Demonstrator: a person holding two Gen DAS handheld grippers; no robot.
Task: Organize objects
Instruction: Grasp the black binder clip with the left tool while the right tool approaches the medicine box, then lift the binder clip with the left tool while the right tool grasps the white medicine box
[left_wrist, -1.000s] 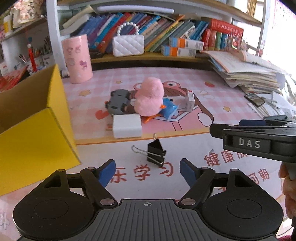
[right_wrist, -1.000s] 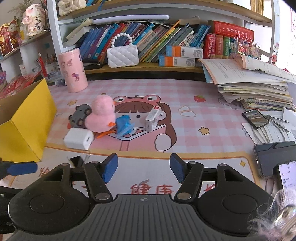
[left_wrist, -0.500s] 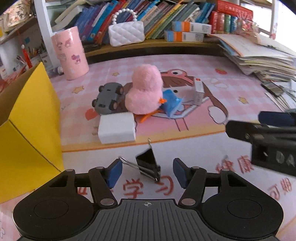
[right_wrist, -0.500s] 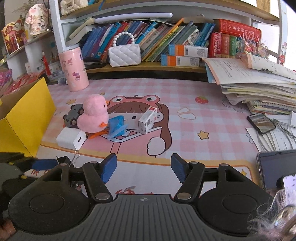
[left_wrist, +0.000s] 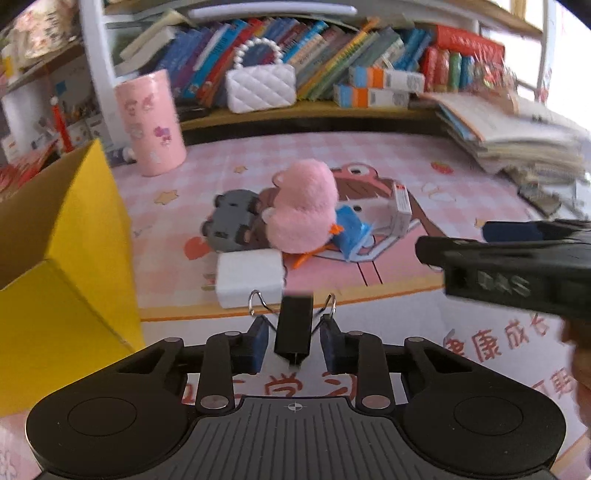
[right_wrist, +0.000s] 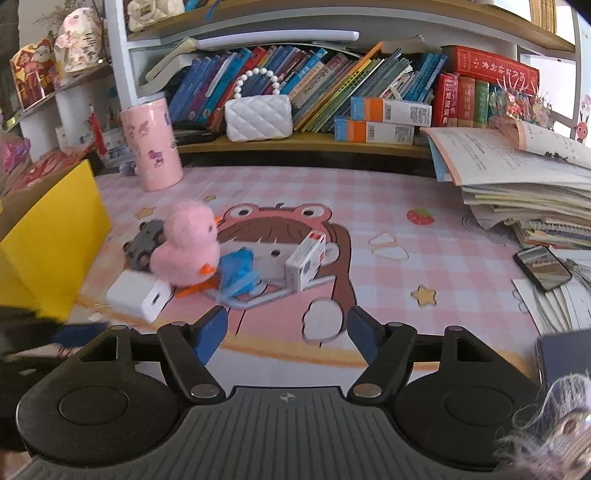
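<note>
Item in hand: one black binder clip (left_wrist: 294, 330), clenched in my left tool (left_wrist: 294, 341), whose pads press its wire handles from both sides; it sits low over the near white strip of the tabletop (left_wrist: 399, 325), just in front of the white charger block (left_wrist: 251, 276). My right tool (right_wrist: 288, 334) carries nothing; its jaws are opening over bare mat, pointed toward the loose pile. Destination, as I judge it: the yellow cardboard box (left_wrist: 74, 236) at the left, open-topped; its inside is mostly hidden from me, so I cannot tell what it already holds. Items outstanding on the pink mat: the charger block, a grey toy car (left_wrist: 231, 221), a pink plush chick (left_wrist: 303, 210), a blue crumpled item (right_wrist: 238, 271), and a small white carton with a red stripe (right_wrist: 306, 264), all clustered, several touching. Progress: early by my reckoning. One piece is gripped but not yet boxed, and five lie waiting.
</note>
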